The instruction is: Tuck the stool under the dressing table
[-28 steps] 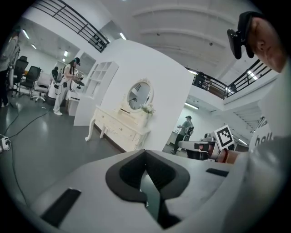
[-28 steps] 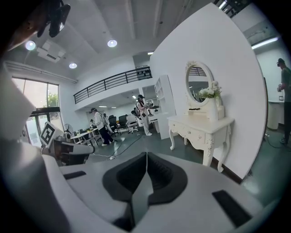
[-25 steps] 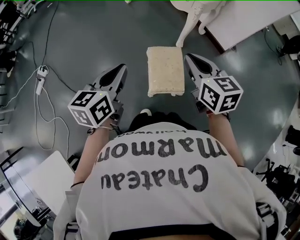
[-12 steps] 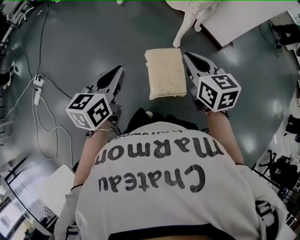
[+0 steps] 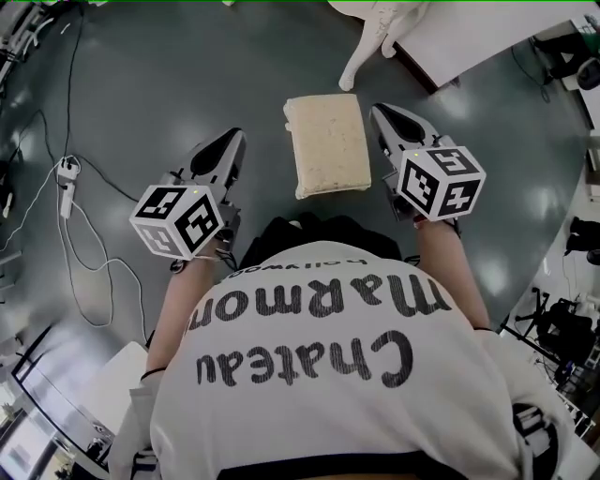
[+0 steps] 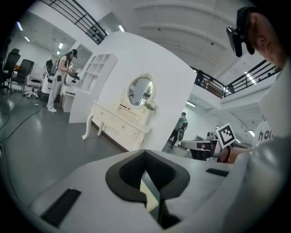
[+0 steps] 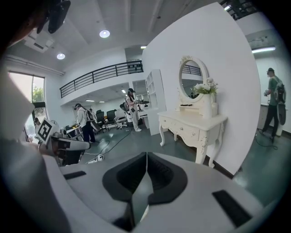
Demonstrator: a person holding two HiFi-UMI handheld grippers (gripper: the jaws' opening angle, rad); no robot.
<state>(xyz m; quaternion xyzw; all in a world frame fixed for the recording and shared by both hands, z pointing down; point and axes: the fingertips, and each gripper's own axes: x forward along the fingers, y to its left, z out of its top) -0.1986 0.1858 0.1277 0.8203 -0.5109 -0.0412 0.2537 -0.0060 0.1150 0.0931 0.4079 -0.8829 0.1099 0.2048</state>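
The stool (image 5: 326, 145), a low seat with a cream cushion, stands on the grey floor just ahead of the person. The white dressing table (image 5: 441, 28) is beyond it at the top right, one curved leg (image 5: 361, 47) showing. My left gripper (image 5: 230, 142) hangs to the stool's left, apart from it, shut and empty. At the cushion's right edge my right gripper (image 5: 382, 114) is shut and empty; contact cannot be told. The left gripper view has the dressing table (image 6: 119, 124) and its oval mirror (image 6: 140, 91) ahead. The same dressing table (image 7: 191, 125) stands close in the right gripper view.
A white cable with a plug block (image 5: 66, 173) trails over the floor at the left. A pale panel (image 5: 112, 375) lies at the lower left. Other people (image 6: 59, 77) and office chairs (image 7: 111, 119) are farther off in the room. Dark equipment (image 5: 562, 328) stands at the right.
Both grippers have eased a little forward beside the stool, still shut. The head view has swung slightly, so the table leg sits higher in the picture.
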